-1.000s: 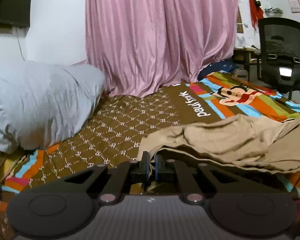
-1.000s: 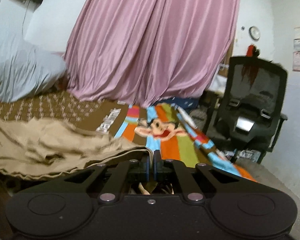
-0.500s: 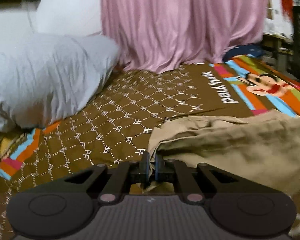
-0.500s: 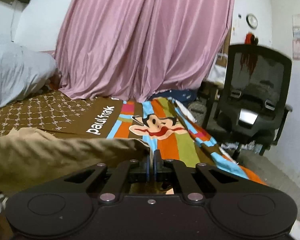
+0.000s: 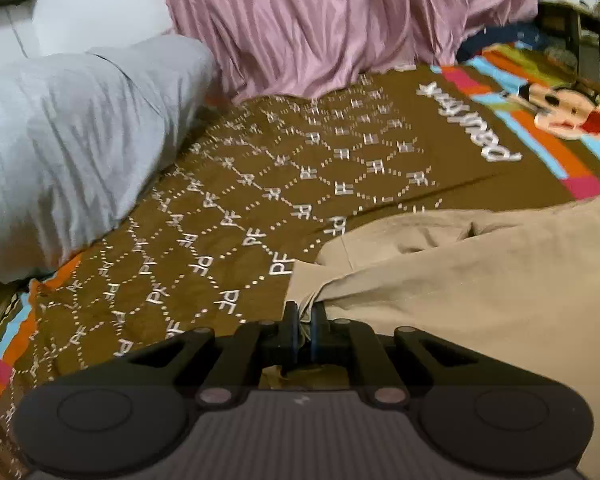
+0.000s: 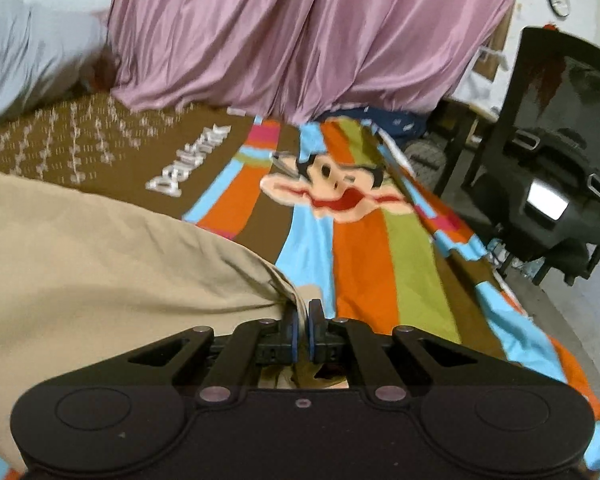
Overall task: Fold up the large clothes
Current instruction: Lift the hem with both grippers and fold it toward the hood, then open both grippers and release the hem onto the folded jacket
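A large tan garment (image 5: pixel 480 280) lies on a bed covered by a brown and striped cartoon blanket (image 5: pixel 300 184). My left gripper (image 5: pixel 304 312) is shut on the garment's left corner, with the cloth spreading off to the right. In the right wrist view the same tan garment (image 6: pixel 100 264) fills the left side, and my right gripper (image 6: pixel 303 312) is shut on its right corner above the striped blanket (image 6: pixel 360 248). The cloth hangs stretched between the two grippers.
A grey pillow (image 5: pixel 60 140) lies at the bed's left head end. A pink curtain (image 5: pixel 340 20) hangs behind the bed. A black office chair (image 6: pixel 556 160) stands right of the bed beside a desk, with bare floor below it.
Both grippers have risen and tipped forward over the bed, holding the garment's corners. The crumpled cloth has been pulled smooth and taut between them.
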The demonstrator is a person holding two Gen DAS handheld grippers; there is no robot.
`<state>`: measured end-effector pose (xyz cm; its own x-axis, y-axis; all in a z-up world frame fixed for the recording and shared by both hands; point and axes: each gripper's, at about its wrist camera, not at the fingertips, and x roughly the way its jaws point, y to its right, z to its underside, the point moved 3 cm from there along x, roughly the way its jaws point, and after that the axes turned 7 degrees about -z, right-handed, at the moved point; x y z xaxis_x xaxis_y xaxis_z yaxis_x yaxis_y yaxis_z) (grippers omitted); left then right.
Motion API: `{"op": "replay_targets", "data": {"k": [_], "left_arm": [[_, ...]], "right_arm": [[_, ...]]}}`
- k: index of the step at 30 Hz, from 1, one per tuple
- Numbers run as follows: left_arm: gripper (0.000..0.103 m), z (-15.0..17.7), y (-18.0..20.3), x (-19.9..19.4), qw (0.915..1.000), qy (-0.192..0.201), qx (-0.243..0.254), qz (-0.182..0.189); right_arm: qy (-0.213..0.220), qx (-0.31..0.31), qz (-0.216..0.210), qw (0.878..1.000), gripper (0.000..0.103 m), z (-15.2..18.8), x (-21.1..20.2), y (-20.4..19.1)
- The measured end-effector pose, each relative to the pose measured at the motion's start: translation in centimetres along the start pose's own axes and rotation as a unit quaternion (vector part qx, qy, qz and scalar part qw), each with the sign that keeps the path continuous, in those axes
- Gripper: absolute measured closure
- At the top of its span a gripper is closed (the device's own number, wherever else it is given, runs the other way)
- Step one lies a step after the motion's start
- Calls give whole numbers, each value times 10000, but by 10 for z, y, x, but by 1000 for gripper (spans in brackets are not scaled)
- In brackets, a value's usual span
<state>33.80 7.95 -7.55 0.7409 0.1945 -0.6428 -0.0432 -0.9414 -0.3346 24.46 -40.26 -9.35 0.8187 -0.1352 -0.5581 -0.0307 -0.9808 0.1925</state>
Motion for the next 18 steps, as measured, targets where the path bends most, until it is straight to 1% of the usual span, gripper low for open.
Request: {"op": "replay_targets", "data": {"k": [3, 6, 7, 10, 11, 12, 13, 14, 15, 16, 17, 18], "left_arm": [[97, 2, 13, 23, 9997, -203, 110, 2], [96, 9, 20, 37, 9990, -406, 107, 126], [95, 11, 19, 37, 9988, -455, 24, 175], [86, 13, 7, 32, 9964, -579, -419, 462], [65, 12, 1, 29, 9953, -592, -554, 534], [37, 12, -4, 25, 9941, -580, -697, 596], [26, 11, -8, 19, 9933, -523, -838, 605], [14, 11, -12, 12, 9927, -443, -963, 576], [14, 11, -14, 5, 9923, -357, -1049, 552], [13, 13, -16, -2, 9920, -308, -1090, 550], [12, 14, -17, -8, 9919, -309, -1106, 545], [9, 16, -17, -15, 9917, -307, -1137, 522]], "right_arm": [[-251, -124, 7, 9996, 98, 10, 22, -6], [-425, -127, 31, 9990, 97, 24, 37, -9], [-441, -118, 41, 9990, 97, 28, 39, -9], [-312, -2, -4, 9995, 90, 28, 32, -5], [-262, 62, -29, 9996, 84, 27, 28, -3], [-201, 148, -61, 9997, 70, 27, 22, 1], [-155, 219, -58, 9996, 64, 27, 16, 5], [-88, 315, -52, 9995, 54, 27, 7, 9], [-41, 395, -61, 9992, 46, 29, 0, 12], [-22, 470, -59, 9989, 42, 31, -7, 14], [2, 550, -44, 9985, 34, 34, -15, 16], [34, 624, -34, 9980, 30, 37, -23, 17]]}}
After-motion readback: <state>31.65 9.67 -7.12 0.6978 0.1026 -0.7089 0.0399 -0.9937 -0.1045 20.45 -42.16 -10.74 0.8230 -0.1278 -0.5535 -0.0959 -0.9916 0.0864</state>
